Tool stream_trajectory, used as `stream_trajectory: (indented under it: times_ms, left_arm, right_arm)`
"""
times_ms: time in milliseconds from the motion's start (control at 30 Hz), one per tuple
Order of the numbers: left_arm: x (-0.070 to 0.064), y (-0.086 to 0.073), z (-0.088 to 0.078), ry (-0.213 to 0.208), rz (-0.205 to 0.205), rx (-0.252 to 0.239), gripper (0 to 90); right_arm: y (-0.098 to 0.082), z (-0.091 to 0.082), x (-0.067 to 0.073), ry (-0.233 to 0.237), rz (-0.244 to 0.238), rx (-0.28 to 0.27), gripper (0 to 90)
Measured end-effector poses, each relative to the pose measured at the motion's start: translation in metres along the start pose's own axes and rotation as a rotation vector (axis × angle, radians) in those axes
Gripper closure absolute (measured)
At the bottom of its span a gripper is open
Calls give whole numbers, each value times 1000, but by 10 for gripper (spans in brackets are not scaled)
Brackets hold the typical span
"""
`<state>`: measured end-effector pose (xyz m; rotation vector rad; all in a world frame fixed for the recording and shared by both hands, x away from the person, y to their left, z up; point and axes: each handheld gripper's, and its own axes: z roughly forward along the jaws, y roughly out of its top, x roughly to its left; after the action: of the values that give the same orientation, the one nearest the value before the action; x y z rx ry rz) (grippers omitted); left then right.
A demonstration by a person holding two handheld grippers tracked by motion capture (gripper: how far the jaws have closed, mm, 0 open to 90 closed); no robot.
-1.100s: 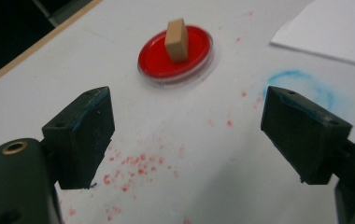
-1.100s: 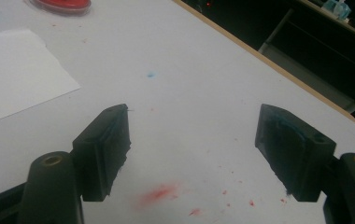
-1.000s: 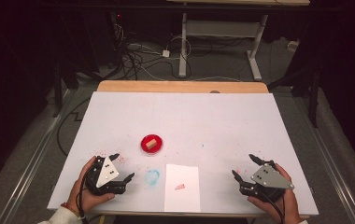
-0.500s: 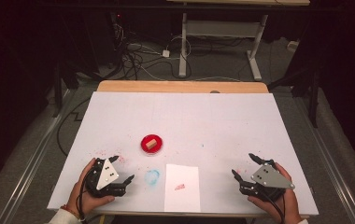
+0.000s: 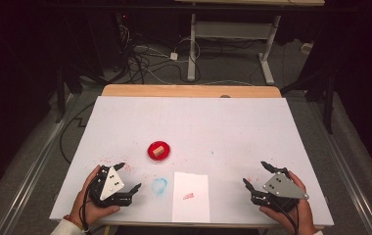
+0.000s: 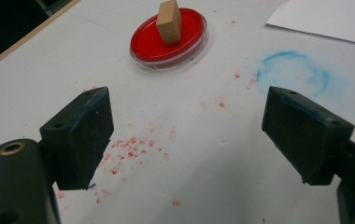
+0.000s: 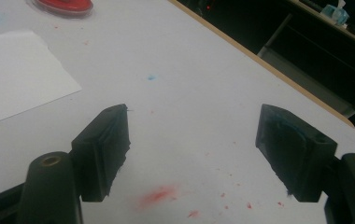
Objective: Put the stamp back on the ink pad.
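A round red ink pad (image 5: 158,152) (image 6: 168,37) lies left of the table's middle, with a small wooden stamp block (image 5: 158,149) (image 6: 168,22) standing on it. A white paper sheet (image 5: 191,196) (image 7: 14,74) with a small red print (image 5: 188,196) lies near the front edge. My left gripper (image 5: 127,177) (image 6: 187,135) rests open at the front left, jaws wide apart over red ink specks, the pad ahead of it. My right gripper (image 5: 257,175) (image 7: 192,144) rests open at the front right with nothing between its jaws.
The white tabletop (image 5: 223,127) carries a blue ink ring (image 5: 159,185) (image 6: 292,74) between the left gripper and the paper. A red smear (image 7: 157,196) lies by the right gripper. A wooden strip (image 5: 189,91) edges the far side; cables and desk legs lie beyond.
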<state>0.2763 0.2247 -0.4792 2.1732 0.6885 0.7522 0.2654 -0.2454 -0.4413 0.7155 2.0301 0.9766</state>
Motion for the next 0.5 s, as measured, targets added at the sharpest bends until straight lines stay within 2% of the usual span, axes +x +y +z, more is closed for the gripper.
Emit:
stream_trajectory:
  times_ms: [500]
  left_arm:
    - [3, 1, 1, 5, -10, -1, 160]
  right_arm:
    - [-1, 0, -1, 3, 7, 1, 264]
